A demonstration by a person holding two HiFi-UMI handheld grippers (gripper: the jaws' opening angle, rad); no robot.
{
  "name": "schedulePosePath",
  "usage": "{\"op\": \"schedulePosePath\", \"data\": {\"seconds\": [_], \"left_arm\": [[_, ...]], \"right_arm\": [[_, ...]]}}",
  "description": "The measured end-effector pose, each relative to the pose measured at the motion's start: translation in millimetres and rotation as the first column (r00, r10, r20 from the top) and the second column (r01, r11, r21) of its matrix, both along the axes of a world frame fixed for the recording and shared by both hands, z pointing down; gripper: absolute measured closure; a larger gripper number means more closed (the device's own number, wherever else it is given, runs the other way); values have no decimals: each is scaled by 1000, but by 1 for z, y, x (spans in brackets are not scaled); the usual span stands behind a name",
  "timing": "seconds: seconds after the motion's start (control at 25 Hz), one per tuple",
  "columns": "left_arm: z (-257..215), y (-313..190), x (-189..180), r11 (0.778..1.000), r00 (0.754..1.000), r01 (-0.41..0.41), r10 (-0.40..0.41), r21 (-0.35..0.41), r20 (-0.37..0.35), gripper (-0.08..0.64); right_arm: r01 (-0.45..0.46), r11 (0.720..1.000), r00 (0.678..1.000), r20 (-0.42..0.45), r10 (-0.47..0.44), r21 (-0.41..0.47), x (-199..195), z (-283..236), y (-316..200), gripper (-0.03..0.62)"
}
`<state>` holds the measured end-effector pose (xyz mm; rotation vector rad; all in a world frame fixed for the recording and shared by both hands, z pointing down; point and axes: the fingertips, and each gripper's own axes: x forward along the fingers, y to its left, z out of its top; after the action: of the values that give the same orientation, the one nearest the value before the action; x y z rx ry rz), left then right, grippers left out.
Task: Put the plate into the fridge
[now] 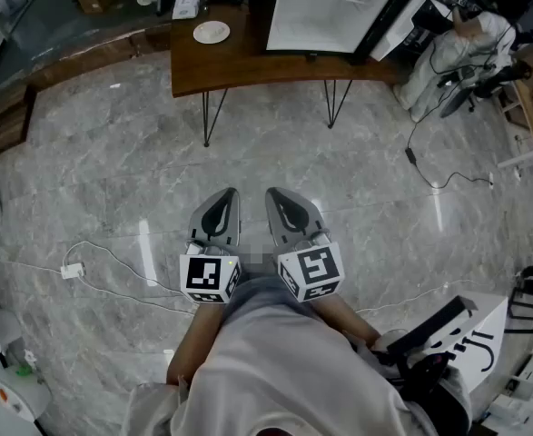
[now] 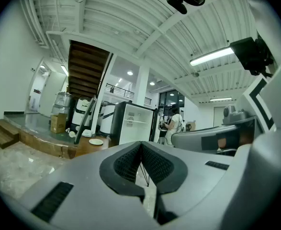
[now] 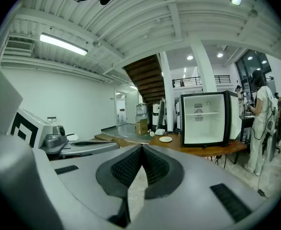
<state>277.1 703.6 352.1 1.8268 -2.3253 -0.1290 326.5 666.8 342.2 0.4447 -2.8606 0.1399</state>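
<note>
Head view: L gripper point(image 1: 224, 195) and R gripper point(image 1: 277, 194) are held side by side above the grey marble floor point(image 1: 103, 180). Both jaw prs are closed tip to tip; nothing is gripped or touched. A wooden table point(image 1: 248, 66) on thin metal legs is seen ahead, w/ a mini fridge point(image 1: 330, 7) on it, door open, interior white. The plate point(image 1: 212, 32) is seen on the table just left of the fridge, well apart from both grippers. A white cable point(image 1: 112, 257) is trailed across the floor.
</note>
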Motion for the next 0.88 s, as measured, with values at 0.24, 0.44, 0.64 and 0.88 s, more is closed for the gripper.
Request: {"op": "schedulePosePath", "data": {"seconds": [0.24, 0.44, 0.64, 0.88], "left_arm": [[14, 2, 16, 1000, 1000, -2, 2, -18, -2, 540], [19, -25, 27, 999, 1000, 13, -12, -40, 12, 540], [17, -93, 42, 996, 999, 45, -43, -74, 21, 540], [29, -112, 41, 985, 993, 108, -102, -132, 50, 540]], "right_arm": [[2, 1000, 1000, 9, -2, 10, 16, 6, 4, 575], [8, 1000, 1000, 4, -8, -19, 35, 14, -24, 575], [45, 997, 998, -35, -47, -61, 59, 26, -90, 574], [98, 988, 992, -65, -106, -122, 66, 57, -121, 574]]}}
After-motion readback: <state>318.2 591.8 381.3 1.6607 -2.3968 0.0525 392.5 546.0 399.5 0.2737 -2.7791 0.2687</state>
